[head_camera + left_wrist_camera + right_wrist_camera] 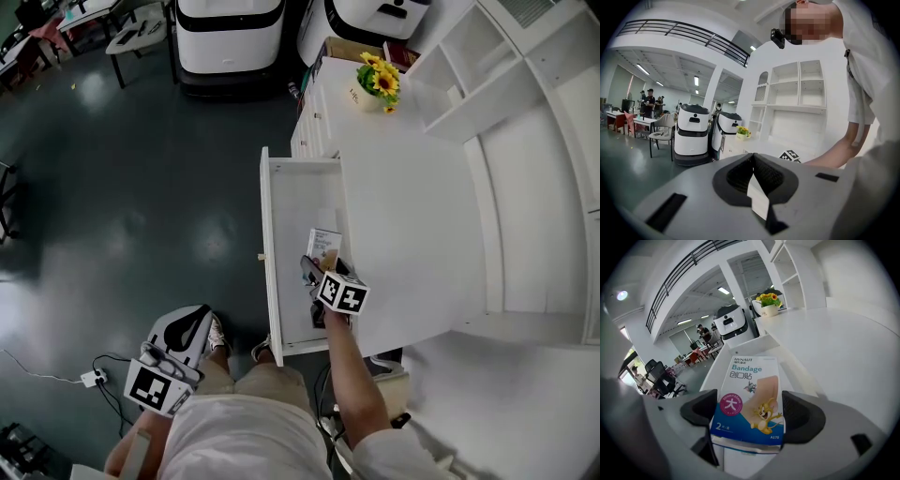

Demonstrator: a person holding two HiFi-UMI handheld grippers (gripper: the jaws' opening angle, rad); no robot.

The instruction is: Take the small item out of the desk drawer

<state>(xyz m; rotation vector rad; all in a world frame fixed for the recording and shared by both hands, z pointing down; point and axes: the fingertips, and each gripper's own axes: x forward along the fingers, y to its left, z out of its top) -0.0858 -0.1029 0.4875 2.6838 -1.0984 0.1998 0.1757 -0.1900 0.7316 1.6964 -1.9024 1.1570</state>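
The white desk drawer (281,234) stands pulled out toward the left of the desk. Inside it, a small bandage box (324,246) with blue print and a cartoon picture is caught between the pads of my right gripper (315,273). In the right gripper view the box (750,399) fills the gap from one black pad (699,411) to the other, with my right gripper (751,414) shut on it. My left gripper (192,323) hangs low beside the person's leg, away from the drawer. Seen from its own camera, the left gripper (753,176) has its jaws pressed together with nothing held.
The white desk top (412,206) carries a pot of sunflowers (375,82) at its far end. A white shelf unit (506,75) rises at the right. Two white robot bases (230,37) stand beyond the desk. A cable and plug (92,378) lie on the dark floor.
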